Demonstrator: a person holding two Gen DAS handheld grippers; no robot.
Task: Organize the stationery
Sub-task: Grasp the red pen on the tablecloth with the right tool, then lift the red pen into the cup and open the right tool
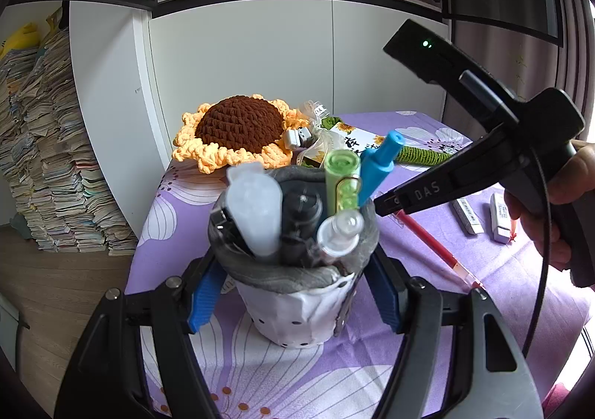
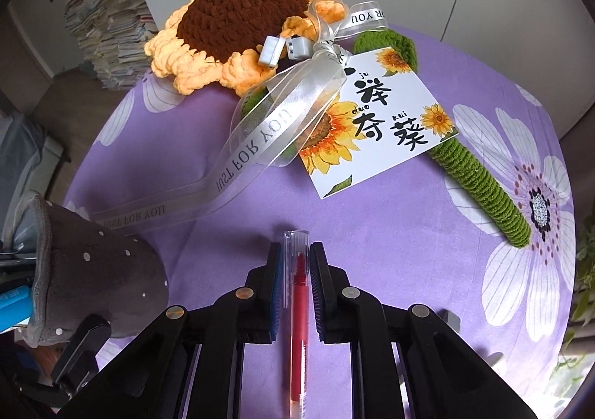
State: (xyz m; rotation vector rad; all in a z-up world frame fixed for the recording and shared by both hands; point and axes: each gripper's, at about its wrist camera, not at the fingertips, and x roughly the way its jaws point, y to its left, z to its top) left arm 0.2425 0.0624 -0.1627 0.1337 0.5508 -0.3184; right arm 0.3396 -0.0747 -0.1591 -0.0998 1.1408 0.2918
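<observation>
Right wrist view puts the red pen (image 2: 298, 315) between our right gripper (image 2: 293, 251) fingers, which close on its clear cap; its far end rests on the purple flowered surface (image 2: 208, 144). Our left gripper (image 1: 293, 292) is clamped around the pen pouch (image 1: 293, 270), which stands upright and full of pens just left of the red pen. Two erasers (image 1: 483, 212) lie to the right. Behind sit a crocheted sunflower (image 2: 238, 17) and its card (image 2: 375, 121).
</observation>
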